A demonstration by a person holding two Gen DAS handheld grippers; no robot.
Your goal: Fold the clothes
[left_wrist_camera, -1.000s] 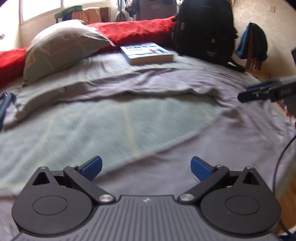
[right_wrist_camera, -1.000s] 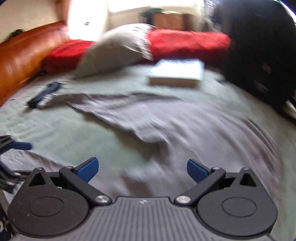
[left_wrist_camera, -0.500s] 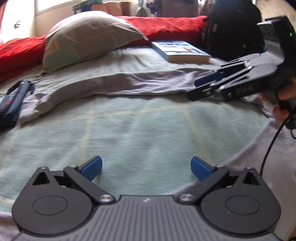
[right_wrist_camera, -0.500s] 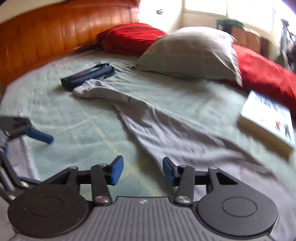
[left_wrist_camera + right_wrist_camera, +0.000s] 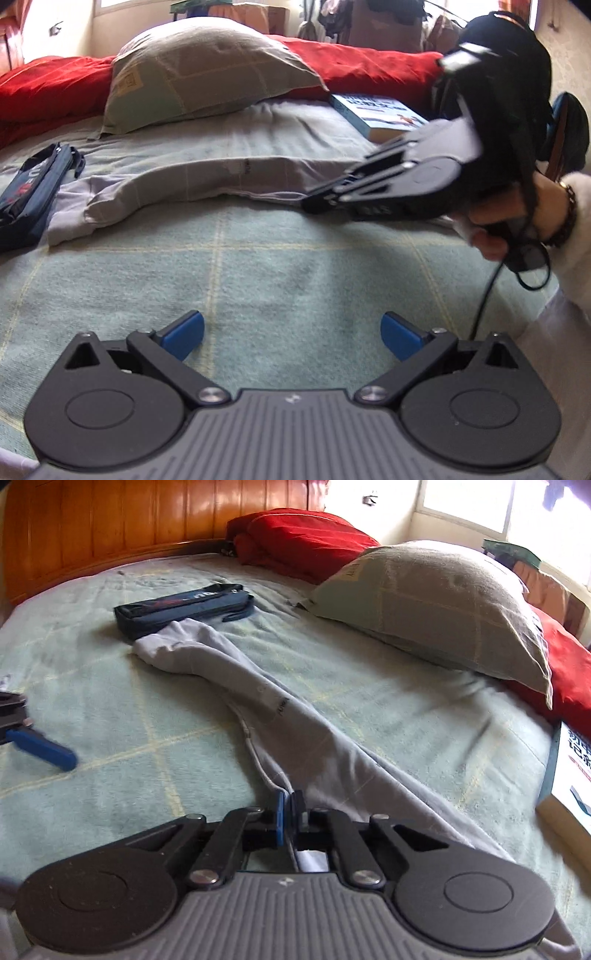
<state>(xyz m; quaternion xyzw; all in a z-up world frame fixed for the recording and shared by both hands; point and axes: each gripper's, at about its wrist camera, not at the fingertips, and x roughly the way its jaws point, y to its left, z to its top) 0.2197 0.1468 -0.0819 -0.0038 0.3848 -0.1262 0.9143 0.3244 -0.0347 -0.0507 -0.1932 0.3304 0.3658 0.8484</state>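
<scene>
A long grey garment [image 5: 258,686] lies stretched across the green checked bedspread [image 5: 295,266], its cuffed end near a dark blue pouch. My right gripper [image 5: 290,812] is at the garment's near seam edge. Its jaws are closing tight, and the cloth is pinched between the blue pads. The left wrist view shows the same gripper [image 5: 306,201], held by a hand [image 5: 491,236], with its tip on the garment [image 5: 184,177]. My left gripper [image 5: 291,336] stands open over bare bedspread with nothing between its fingers. One of its blue fingers [image 5: 40,747] shows at the left edge of the right wrist view.
A dark blue pouch [image 5: 184,605] lies by the garment's far end. Behind it are a green-grey pillow [image 5: 207,70], red bedding [image 5: 369,70], a book [image 5: 380,114] and a black backpack [image 5: 517,74]. A wooden headboard [image 5: 147,520] borders the bed. A cable [image 5: 484,302] hangs from the right gripper.
The right gripper swung across to the garment's edge and went from wide open to shut on the cloth. The left gripper shifted off the garment and is over bare bedspread, still open.
</scene>
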